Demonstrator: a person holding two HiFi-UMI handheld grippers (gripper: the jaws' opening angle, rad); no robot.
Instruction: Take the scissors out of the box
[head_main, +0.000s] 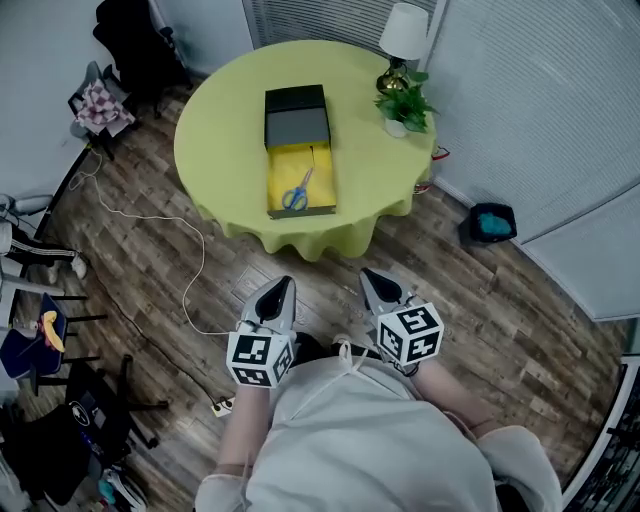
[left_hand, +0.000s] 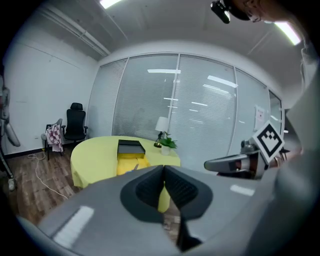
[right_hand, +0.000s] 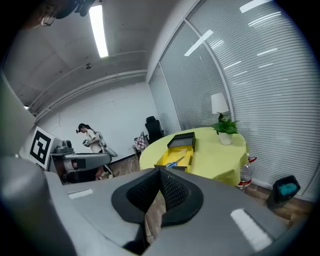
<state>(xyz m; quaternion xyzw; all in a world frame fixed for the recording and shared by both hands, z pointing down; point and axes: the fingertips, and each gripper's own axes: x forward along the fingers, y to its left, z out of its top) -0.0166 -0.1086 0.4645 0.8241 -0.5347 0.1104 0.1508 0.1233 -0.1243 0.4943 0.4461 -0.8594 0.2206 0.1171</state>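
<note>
Both shut and empty, left gripper (head_main: 283, 286) and right gripper (head_main: 369, 277) face scissors (head_main: 296, 192) well ahead, handles nearest, closer to the left.

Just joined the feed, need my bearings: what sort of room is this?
Probably an office or meeting room: glass partition walls with blinds, a black office chair, and a round table under a yellow cloth.

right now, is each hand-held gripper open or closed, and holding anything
Left hand-held gripper: closed, holding nothing.
Right hand-held gripper: closed, holding nothing.
</note>
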